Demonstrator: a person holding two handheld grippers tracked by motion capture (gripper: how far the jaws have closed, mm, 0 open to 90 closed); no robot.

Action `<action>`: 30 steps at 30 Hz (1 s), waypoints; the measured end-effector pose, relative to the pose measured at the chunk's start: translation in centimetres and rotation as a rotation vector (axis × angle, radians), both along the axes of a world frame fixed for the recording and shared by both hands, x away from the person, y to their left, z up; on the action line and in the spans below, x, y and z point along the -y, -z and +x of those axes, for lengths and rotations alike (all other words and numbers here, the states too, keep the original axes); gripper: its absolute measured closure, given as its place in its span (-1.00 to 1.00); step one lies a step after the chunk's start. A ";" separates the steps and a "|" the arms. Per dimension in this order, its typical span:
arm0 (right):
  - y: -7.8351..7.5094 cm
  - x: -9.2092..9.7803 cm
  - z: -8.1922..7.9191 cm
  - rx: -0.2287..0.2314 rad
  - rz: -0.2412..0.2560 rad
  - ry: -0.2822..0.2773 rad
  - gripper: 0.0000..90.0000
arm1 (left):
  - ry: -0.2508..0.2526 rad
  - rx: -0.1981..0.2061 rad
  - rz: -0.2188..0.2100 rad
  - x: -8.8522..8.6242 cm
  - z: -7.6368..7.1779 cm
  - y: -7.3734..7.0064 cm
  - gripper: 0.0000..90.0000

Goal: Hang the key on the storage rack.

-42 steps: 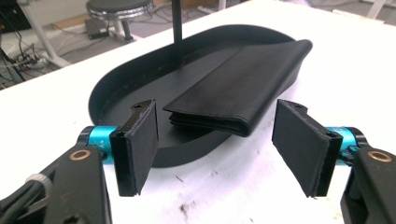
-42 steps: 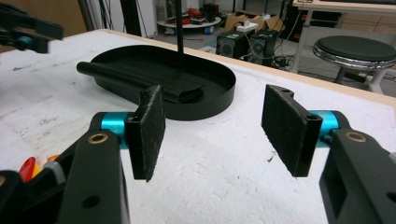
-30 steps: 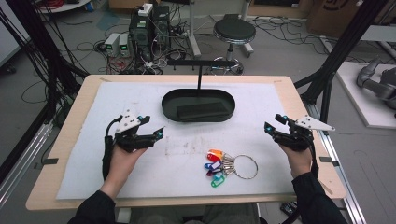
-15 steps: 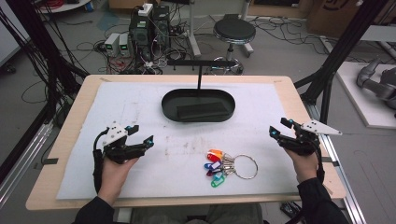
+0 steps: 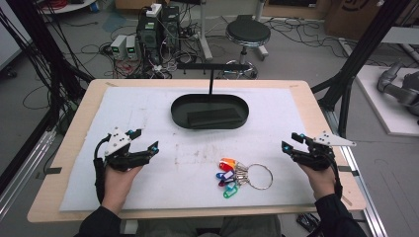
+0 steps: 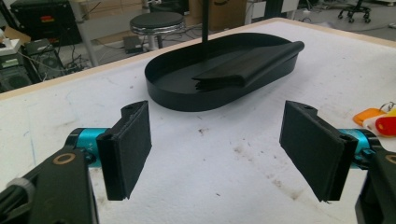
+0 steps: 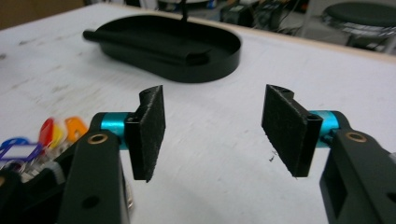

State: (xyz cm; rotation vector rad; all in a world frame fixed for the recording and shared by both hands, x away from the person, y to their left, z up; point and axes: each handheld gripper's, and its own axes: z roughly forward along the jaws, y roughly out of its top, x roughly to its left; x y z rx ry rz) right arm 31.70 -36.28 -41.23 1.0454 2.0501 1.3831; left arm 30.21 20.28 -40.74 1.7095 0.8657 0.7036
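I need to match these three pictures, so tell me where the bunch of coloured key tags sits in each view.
High view: the key tags lie on the white mat, low and right of centre, with their metal ring to the right.
Left gripper view: at the right edge, beyond the right jaw.
Right gripper view: at the left edge, behind the left jaw.
Shared landmark: the black oval tray.

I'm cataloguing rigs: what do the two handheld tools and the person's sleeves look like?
Left tool and right tool: black frames, flat black padded jaws on turquoise posts, each topped by a grey three-cornered plate. A black cable loops from the left one. The sleeves are dark.
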 end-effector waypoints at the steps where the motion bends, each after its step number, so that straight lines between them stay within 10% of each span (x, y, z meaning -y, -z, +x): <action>1: 0.2 -0.2 0.0 -0.016 -0.006 -0.014 -0.02 | -0.001 -0.002 0.005 -0.1 0.1 0.1 -0.44; 26: 3.7 -5.8 1.0 -0.248 -0.272 -0.282 0.64 | 0.012 -0.026 0.023 0.3 0.4 0.9 -0.44; 30: 3.8 -6.0 0.9 -0.229 -0.308 -0.285 0.71 | 0.010 -0.027 0.022 0.2 0.4 0.9 -0.44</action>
